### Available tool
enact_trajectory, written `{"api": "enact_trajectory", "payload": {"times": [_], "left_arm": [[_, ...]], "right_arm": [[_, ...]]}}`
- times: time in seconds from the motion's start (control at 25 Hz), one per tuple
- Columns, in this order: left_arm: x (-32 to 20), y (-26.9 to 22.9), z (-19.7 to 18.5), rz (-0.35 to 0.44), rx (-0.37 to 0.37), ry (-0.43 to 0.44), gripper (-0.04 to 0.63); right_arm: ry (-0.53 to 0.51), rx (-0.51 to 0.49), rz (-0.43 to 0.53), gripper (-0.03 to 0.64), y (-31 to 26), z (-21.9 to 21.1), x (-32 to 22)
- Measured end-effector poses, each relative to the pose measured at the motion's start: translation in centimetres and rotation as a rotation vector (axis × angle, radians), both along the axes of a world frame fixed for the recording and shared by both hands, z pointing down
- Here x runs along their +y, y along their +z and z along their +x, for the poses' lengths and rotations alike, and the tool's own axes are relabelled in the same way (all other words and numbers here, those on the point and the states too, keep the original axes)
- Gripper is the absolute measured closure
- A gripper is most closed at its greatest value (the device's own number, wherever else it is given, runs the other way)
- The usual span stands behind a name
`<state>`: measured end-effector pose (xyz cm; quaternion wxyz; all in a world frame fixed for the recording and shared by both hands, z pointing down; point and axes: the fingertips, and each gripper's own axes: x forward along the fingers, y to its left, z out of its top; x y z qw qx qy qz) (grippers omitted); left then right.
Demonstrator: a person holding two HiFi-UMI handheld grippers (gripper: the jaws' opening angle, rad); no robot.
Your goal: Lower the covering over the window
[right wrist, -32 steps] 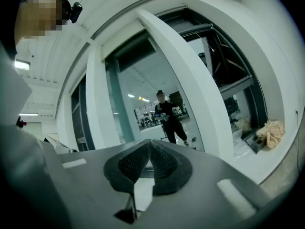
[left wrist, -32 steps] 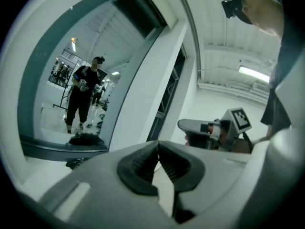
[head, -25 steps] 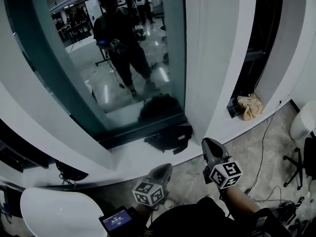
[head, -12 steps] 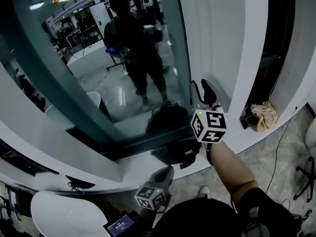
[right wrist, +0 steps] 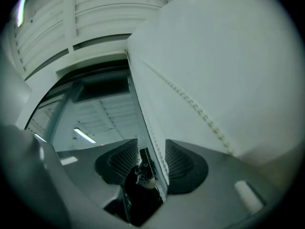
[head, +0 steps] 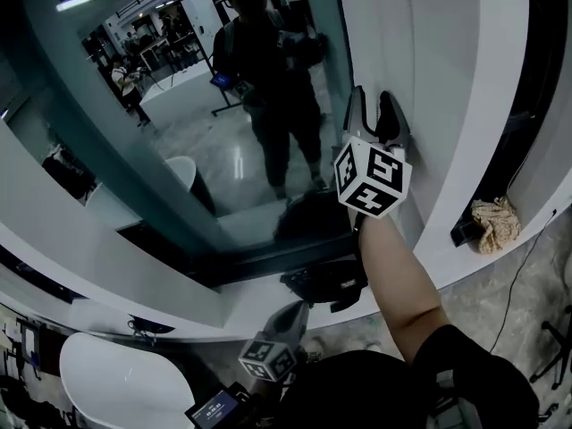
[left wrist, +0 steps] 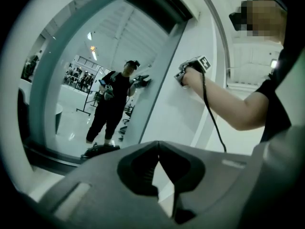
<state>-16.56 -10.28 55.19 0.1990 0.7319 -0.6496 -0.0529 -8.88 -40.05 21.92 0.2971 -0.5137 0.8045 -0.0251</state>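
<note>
The tall window (head: pixel 206 105) shows bare glass with my reflection in it; no covering hangs over it. My right gripper (head: pixel 375 114) is raised against the white wall (head: pixel 429 79) just right of the window frame. In the right gripper view a white bead chain (right wrist: pixel 193 106) runs down the wall, and a second strand (right wrist: pixel 153 147) passes between the jaws. These jaws have just been opening, and their ribbed pads (right wrist: pixel 180 161) stand clear of the strand. My left gripper (head: pixel 290 315) hangs low near my body, shut (left wrist: pixel 158 149) on nothing.
A black bag (head: pixel 326 284) lies on the low white sill (head: pixel 250 307) under the window. A beige cloth (head: pixel 496 222) sits in a dark gap at the right. A white round seat (head: pixel 116 382) and a small lit screen (head: pixel 214 407) are at the bottom left.
My right gripper has risen from low by my body to the wall beside the window frame, and its jaws have opened. The left gripper has shifted only a little.
</note>
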Motion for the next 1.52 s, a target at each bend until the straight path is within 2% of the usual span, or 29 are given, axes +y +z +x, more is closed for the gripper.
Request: {"api": "enact_trajectory", "payload": {"times": [0.08, 0.16, 0.24, 0.32, 0.44, 0.52, 0.6, 0.64, 0.68, 0.72, 0.76, 0.8, 0.84, 0.96, 1.0, 1.04, 1.12, 1.2, 1.28, 1.44, 1.52], "left_arm": [[-0.9, -0.5, -0.5, 0.004, -0.011, 0.044, 0.591], [-1.9, -1.3, -1.0, 0.020, -0.039, 0.109, 0.592], [-2.9, -2.5, -1.6, 0.048, -0.062, 0.168, 0.592], [-3.8, -3.9, -1.8, 0.078, -0.076, 0.220, 0.592], [-5.5, -6.0, -1.7, 0.123, -0.094, 0.286, 0.592], [-7.0, -8.2, -1.6, 0.172, -0.117, 0.312, 0.591], [-8.6, -10.1, -1.7, 0.268, -0.133, 0.339, 0.591], [-9.2, -11.0, -1.7, 0.313, -0.133, 0.349, 0.591], [-9.5, -12.0, -1.7, 0.340, -0.129, 0.352, 0.591], [-9.6, -12.8, -1.8, 0.354, -0.121, 0.352, 0.591], [-9.6, -13.3, -1.8, 0.363, -0.111, 0.354, 0.592], [-9.6, -13.5, -1.8, 0.372, -0.095, 0.359, 0.592], [-9.8, -13.5, -1.6, 0.380, -0.073, 0.362, 0.592], [-10.6, -13.0, -0.7, 0.393, -0.006, 0.351, 0.592], [-10.9, -13.0, -0.6, 0.393, -0.001, 0.351, 0.592], [-11.0, -13.1, -0.6, 0.392, -0.006, 0.352, 0.592], [-11.2, -13.2, -1.1, 0.392, -0.017, 0.341, 0.592], [-11.1, -12.9, -1.7, 0.388, -0.012, 0.307, 0.591], [-10.7, -12.4, -2.6, 0.382, -0.012, 0.280, 0.592], [-10.1, -11.4, -4.4, 0.379, -0.023, 0.259, 0.592], [-10.0, -11.0, -4.3, 0.373, -0.028, 0.266, 0.591]], "right_arm": [[0.005, -0.003, 0.036, 0.478, -1.8, 0.0, -0.2], [-0.005, 0.032, 0.071, 0.597, -2.7, 0.0, 0.0], [-0.049, 0.086, 0.107, 0.598, -2.9, 0.0, 0.7], [-0.063, 0.186, 0.185, 0.603, -2.8, 0.1, 2.6], [-0.059, 0.404, 0.360, 0.606, -2.9, -0.7, 7.4], [-0.108, 0.548, 0.419, 0.611, -2.6, -1.7, 10.4], [-0.213, 0.798, 0.347, 0.617, 1.9, -4.0, 11.7], [-0.228, 0.924, 0.311, 0.617, 5.4, -5.2, 11.9], [-0.185, 0.987, 0.310, 0.617, 8.4, -5.7, 12.0], [-0.128, 0.961, 0.318, 0.617, 10.2, -5.5, 12.0], [-0.116, 0.856, 0.298, 0.615, 10.7, -5.0, 11.6], [-0.158, 0.717, 0.255, 0.614, 10.3, -4.3, 10.8], [-0.246, 0.584, 0.216, 0.612, 9.2, -3.9, 10.0], [-0.598, 0.181, 0.162, 0.605, 2.8, -4.3, 9.1], [-0.638, 0.058, 0.154, 0.538, 0.4, -4.0, 8.4], [-0.608, -0.023, 0.149, 0.484, -1.8, -3.5, 7.0], [-0.396, -0.088, 0.164, 0.375, -5.8, -1.7, 3.4], [-0.157, -0.065, 0.204, 0.394, -8.2, 0.3, 1.6], [-0.017, -0.009, 0.213, 0.399, -8.2, 1.0, 1.4], [-0.022, 0.001, 0.129, 0.411, -6.2, -0.8, -0.8], [-0.013, -0.010, 0.125, 0.433, -6.4, -0.3, -1.6]]}}
